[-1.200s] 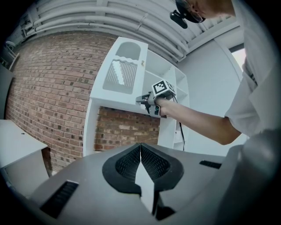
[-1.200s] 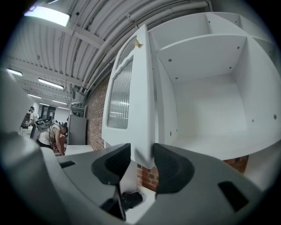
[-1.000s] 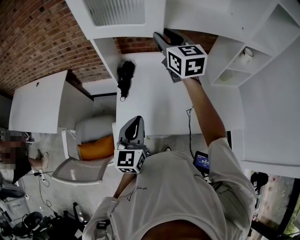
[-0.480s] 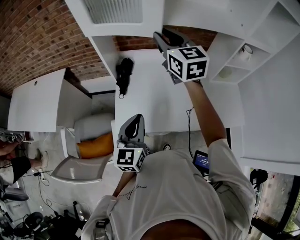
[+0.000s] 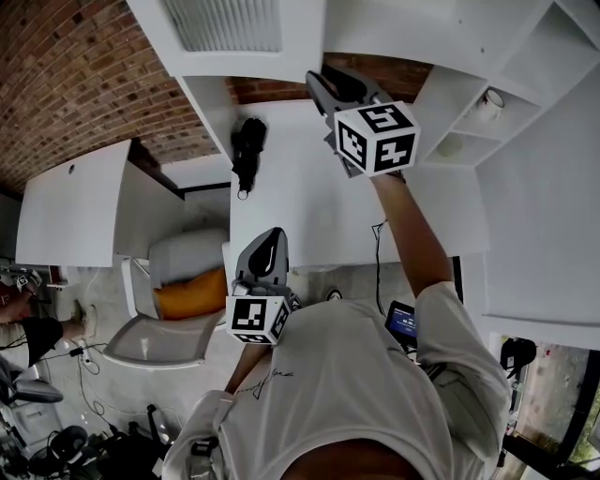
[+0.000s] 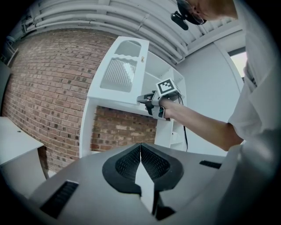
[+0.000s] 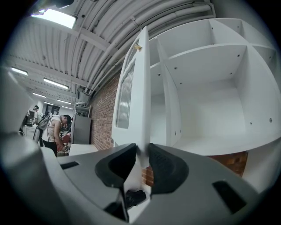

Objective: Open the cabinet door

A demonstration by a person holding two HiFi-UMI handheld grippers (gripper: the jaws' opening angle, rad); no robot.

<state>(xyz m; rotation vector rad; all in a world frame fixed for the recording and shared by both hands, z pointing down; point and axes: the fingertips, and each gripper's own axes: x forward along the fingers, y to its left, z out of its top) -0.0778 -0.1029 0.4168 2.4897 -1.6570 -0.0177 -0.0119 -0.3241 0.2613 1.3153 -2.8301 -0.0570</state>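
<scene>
Scanning the head view from the left, I see a brick wall (image 5: 66, 75), then a low white unit (image 5: 75, 202) and a chair (image 5: 178, 291) with an orange seat pad beside it.

1. The left gripper (image 5: 272, 236) hangs in front of the operator's torso, near the front edge of the white worktop (image 5: 309, 206). In the left gripper view its fingers (image 6: 127, 162) are clenched: the two ribbed pads meet along one line and nothing sits between them.

2. A black object (image 5: 249, 150) lies on the worktop near its left edge, well apart from both grippers. I cannot tell what it is.

3. The cabinet door (image 5: 230, 28) belongs to the upper unit above the worktop. It is white, with a ribbed panel. It stands swung out from the cabinet front, so the right gripper view sees it edge-on with the open compartments to its right.

4. The right gripper (image 5: 319, 80) is raised to the lower edge of the door on an outstretched arm. Its fingers (image 7: 167, 169) have just been closing and now grasp the door's lower edge, one pad on each face.

5. Open white shelves (image 5: 469, 122) stand to the right. A cup (image 5: 491, 106) sits in one upper compartment.
</scene>
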